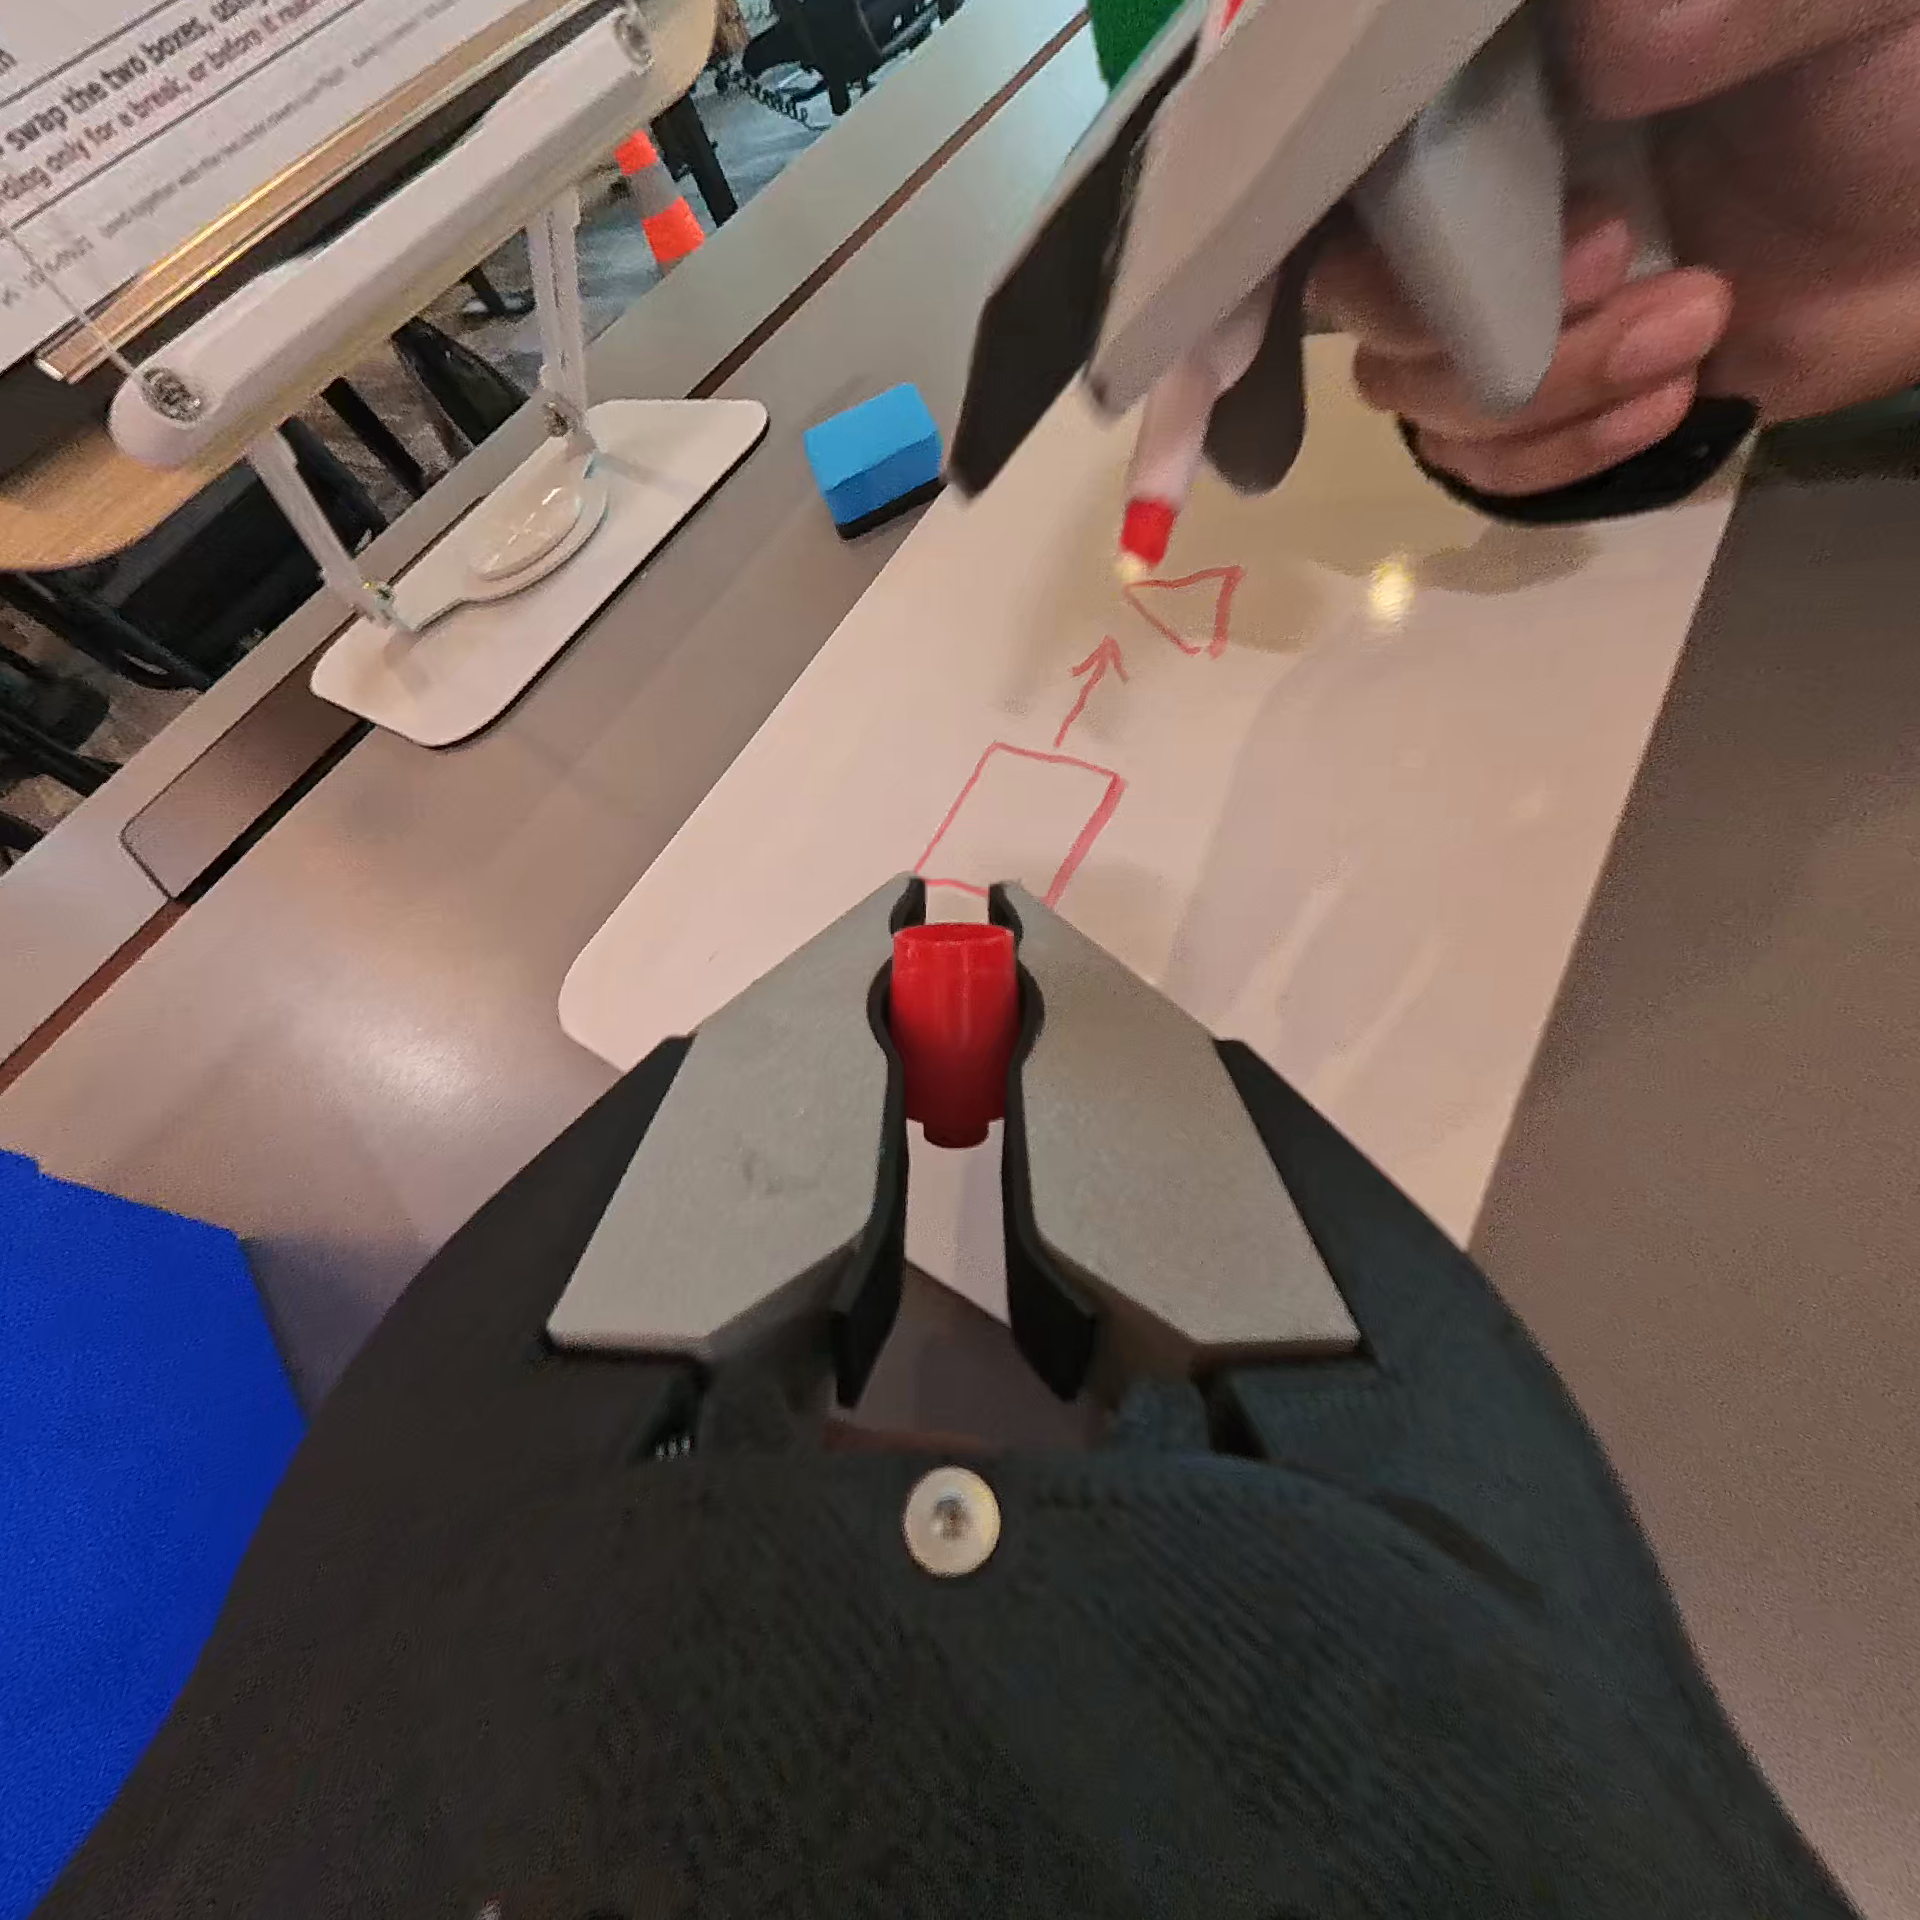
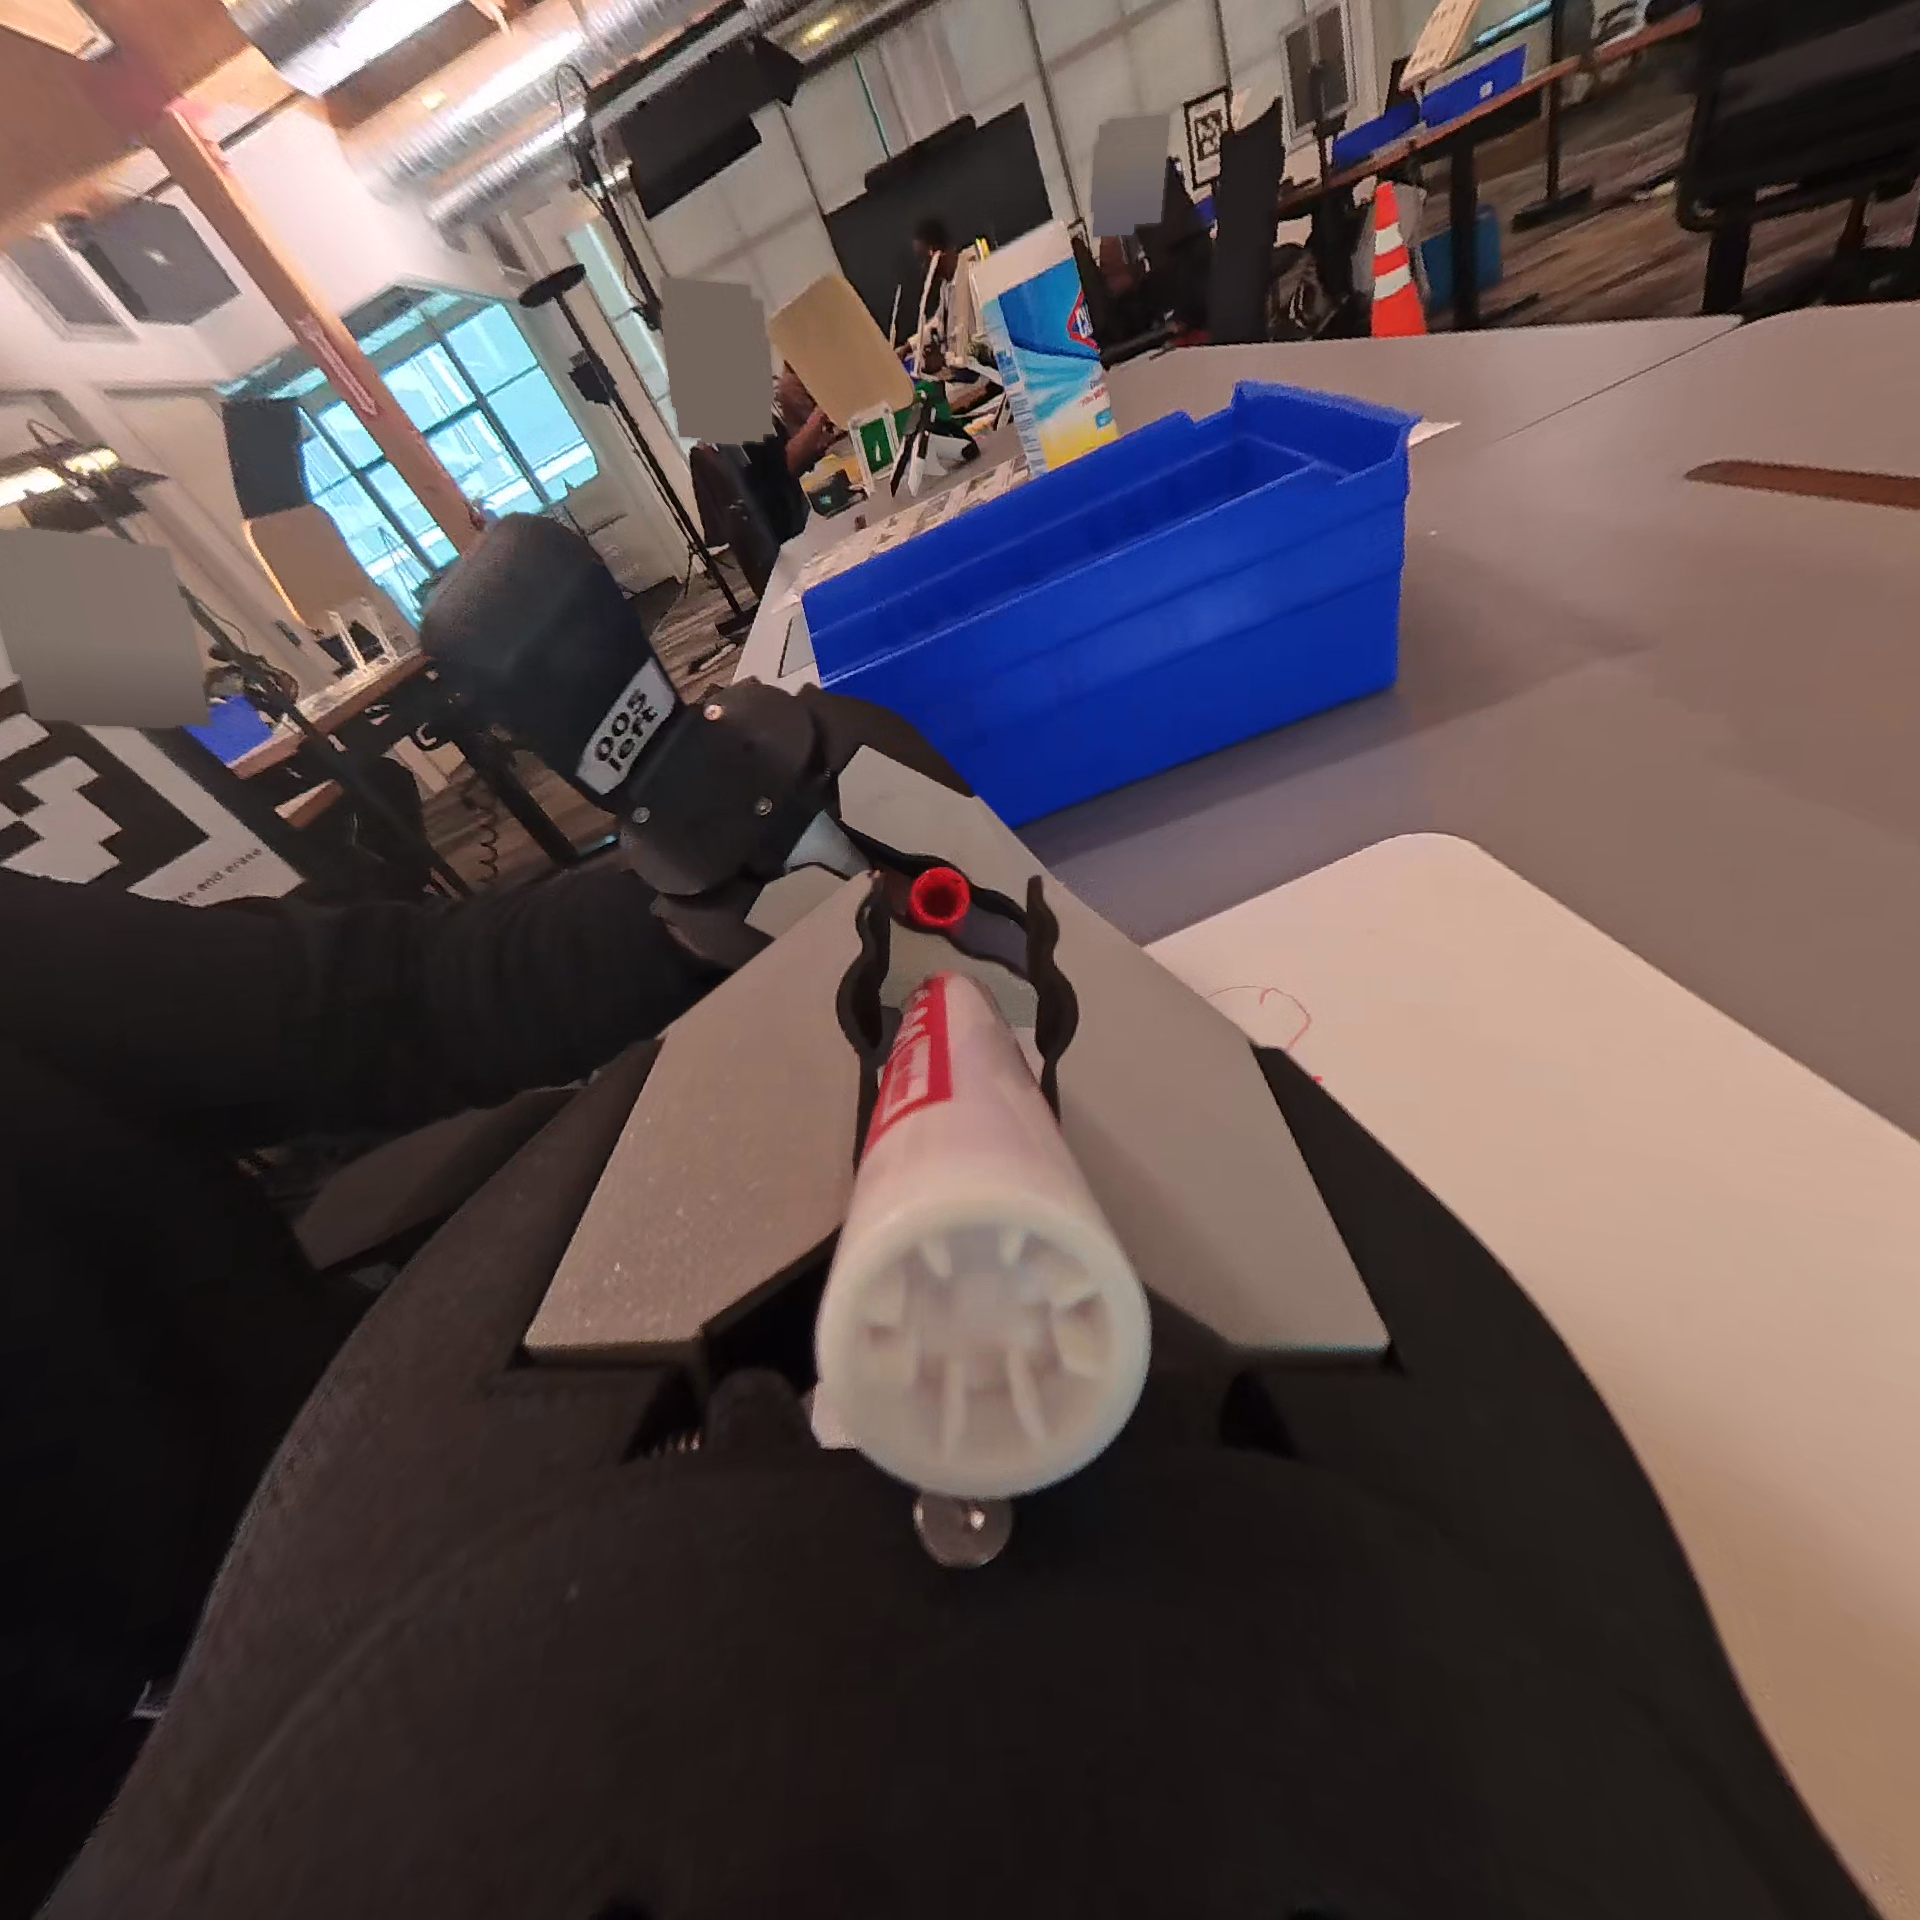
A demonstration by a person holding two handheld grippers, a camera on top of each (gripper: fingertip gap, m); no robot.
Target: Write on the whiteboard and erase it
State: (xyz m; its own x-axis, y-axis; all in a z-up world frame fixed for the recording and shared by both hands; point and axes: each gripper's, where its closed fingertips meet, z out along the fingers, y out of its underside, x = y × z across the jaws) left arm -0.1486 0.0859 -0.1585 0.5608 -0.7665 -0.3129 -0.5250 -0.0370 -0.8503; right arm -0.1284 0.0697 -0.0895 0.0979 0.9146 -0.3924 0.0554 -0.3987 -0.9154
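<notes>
Two hand-held tongs work over a white whiteboard (image 1: 1299, 935) lying flat on a grey desk (image 1: 416, 987).

In the left wrist view, the left tongs (image 1: 954, 904) at lower centre are pinched on a red marker cap (image 1: 953, 1023), its open end pointing forward. At upper right, the right tongs (image 1: 1122, 447), blurred and partly cut off by the frame edge, are clamped on a white marker (image 1: 1179, 436) with a red collar; its tip meets the board at a corner of a red triangle (image 1: 1190, 608). A red arrow (image 1: 1091, 691) and a red rectangle (image 1: 1018, 821) sit below it, the rectangle's near edge hidden behind the left tongs. A hand (image 1: 1662, 260) grips the right tongs' handle. A blue eraser (image 1: 875, 457) with a dark base rests on the desk just beside the board's far edge. At upper left stands a white stand (image 1: 520, 540) carrying a printed sheet, mostly cropped away. A blue bin (image 1: 114, 1455) fills the lower left corner.

In the right wrist view, the marker (image 2: 966, 1174) runs up the centre, its hollow rear end out of focus; it bears a red label, too blurred to make out. Beyond it, the left tongs (image 2: 940, 899) hold the cap; a labelled tag wraps their black handle. The marker tip and most of the drawing are hidden. The blue bin (image 2: 1122, 634) sits centre right, a labelled wipes canister (image 2: 1044, 343) behind it, an orange cone (image 2: 1394, 265) at upper right.
</notes>
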